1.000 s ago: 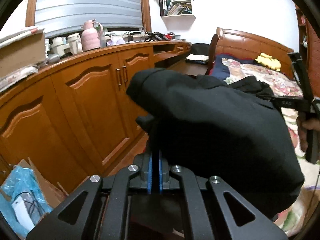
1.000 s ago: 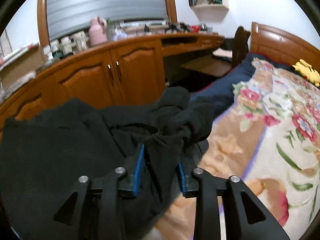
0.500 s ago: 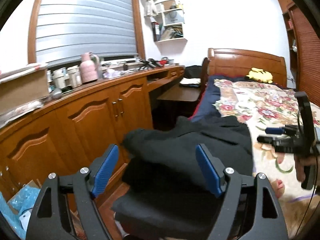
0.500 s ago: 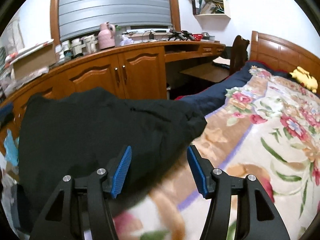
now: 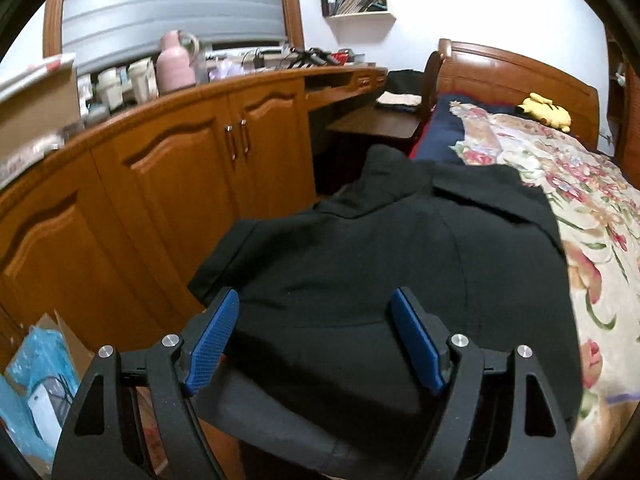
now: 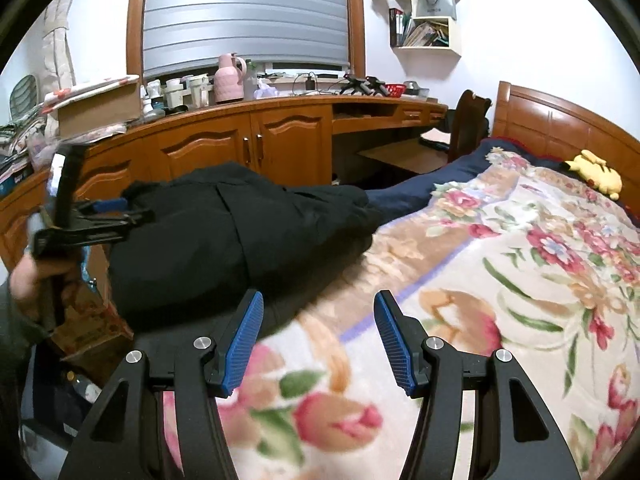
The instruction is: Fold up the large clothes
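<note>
The black garment [image 5: 380, 272] lies spread on the near edge of the bed, over the floral blanket [image 5: 592, 208], with one side hanging off the bed's edge toward the wooden cabinets [image 5: 180, 176]. The left gripper [image 5: 316, 336] hovers over it with its blue-padded fingers [image 5: 212, 334] spread wide and empty; the cloth shows in the gap between them and beneath, though whether the tips touch the fabric cannot be told. The right gripper [image 6: 318, 334] is likewise parted and holds nothing. Its fingers [image 6: 394, 344] frame bare blanket [image 6: 500, 264], with the garment [image 6: 224, 240] lying ahead and to their left, just past the left fingertip. A yellow plush toy [image 6: 596, 174] rests near the headboard [image 6: 568, 128], well apart from the garment.
</note>
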Demonstrator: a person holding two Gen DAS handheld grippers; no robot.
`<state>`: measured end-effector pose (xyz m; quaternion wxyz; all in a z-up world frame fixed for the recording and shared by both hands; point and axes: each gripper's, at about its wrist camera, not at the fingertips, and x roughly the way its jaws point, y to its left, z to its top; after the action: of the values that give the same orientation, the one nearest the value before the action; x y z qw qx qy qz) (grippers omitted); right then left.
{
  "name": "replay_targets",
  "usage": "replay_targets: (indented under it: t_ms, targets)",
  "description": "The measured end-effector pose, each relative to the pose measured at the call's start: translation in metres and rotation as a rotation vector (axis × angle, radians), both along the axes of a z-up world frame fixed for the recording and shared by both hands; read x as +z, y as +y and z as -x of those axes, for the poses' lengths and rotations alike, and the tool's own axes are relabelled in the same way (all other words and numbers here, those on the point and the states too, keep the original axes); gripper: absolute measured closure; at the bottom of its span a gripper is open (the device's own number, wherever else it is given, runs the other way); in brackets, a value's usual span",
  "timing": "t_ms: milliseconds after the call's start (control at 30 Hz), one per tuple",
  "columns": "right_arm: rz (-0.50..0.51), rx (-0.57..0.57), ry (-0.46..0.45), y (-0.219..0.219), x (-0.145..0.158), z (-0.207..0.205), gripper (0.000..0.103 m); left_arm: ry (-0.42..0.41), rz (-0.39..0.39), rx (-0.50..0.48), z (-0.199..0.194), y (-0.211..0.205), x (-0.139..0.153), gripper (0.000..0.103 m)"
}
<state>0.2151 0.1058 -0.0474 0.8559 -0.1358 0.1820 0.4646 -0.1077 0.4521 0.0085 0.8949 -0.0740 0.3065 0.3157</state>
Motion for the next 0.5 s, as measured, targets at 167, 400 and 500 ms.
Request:
replay_targets:
  t_ms: [167,400,500]
  targets:
    - [0.007,-0.023,-0.010,-0.024,-0.002,0.014,0.043,-0.005,0.005,0.020,-0.002,-0.004,-0.001,0.023]
    - [-0.015,-0.069,-0.020,-0.059,0.005,0.031,0.043,-0.034,0.009,0.030,0.001,-0.015,0.009,0.023]
    - [-0.024,-0.090,-0.026,-0.075,0.004,0.038,0.043,-0.052,0.007,0.001,0.002,-0.029,0.015,0.016]
